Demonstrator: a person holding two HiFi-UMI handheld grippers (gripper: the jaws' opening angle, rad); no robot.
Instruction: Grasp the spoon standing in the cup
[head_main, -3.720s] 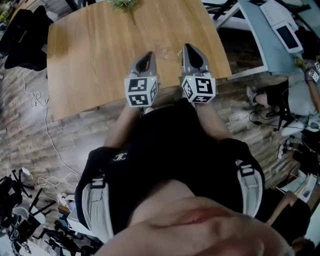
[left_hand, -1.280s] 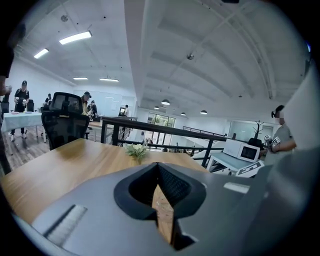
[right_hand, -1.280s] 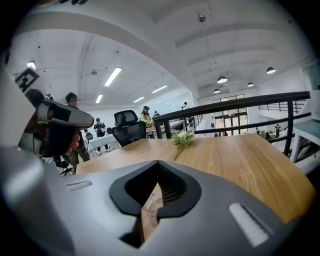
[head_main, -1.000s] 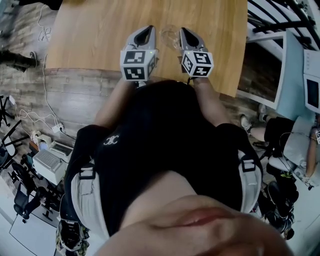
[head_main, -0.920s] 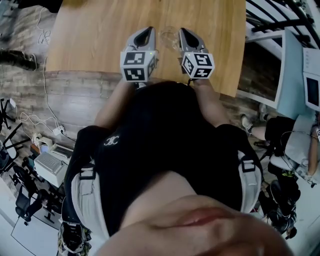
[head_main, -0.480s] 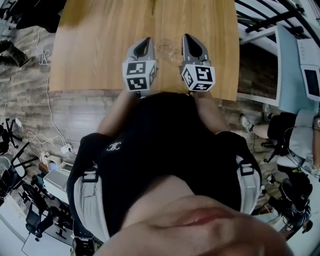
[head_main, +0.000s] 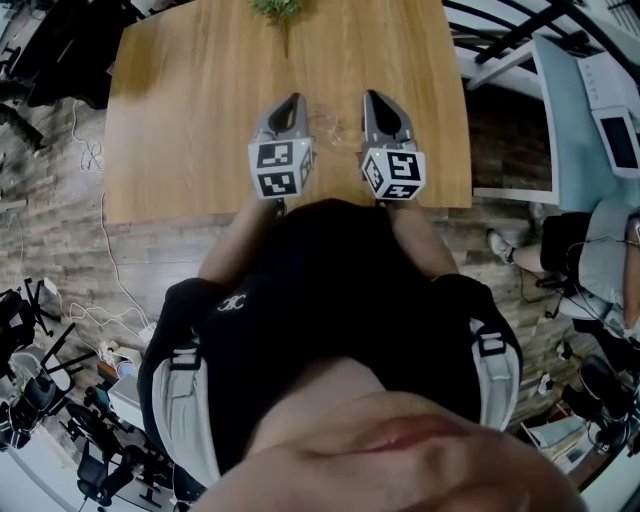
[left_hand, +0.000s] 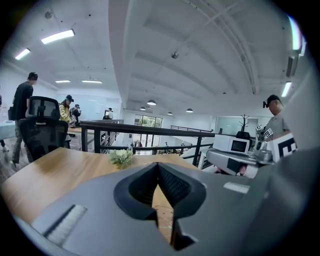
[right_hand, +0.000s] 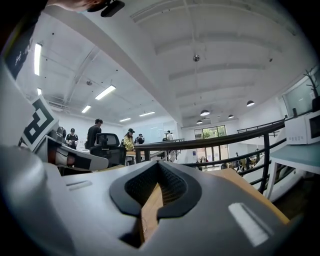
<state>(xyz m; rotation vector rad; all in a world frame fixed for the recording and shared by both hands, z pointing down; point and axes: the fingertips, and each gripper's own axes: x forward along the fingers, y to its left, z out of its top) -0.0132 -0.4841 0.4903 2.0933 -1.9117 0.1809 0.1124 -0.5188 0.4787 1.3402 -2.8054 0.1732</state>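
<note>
A faint clear cup seems to stand on the wooden table, between my two grippers; I cannot make out a spoon in it. In the head view my left gripper and right gripper are side by side over the table's near edge, pointing away from the body. Both are shut with nothing in them. In the left gripper view the left gripper has its jaws meeting at the tip, and so does the right gripper in the right gripper view. Neither gripper view shows the cup.
A small green plant stands at the table's far edge. A black railing runs behind the table. A light desk with a device is at the right. People and an office chair are in the background.
The head view has shifted, so more of the table and the plant at its far edge show. Both grippers stay shut and side by side, now lower in the picture near the table's front edge.
</note>
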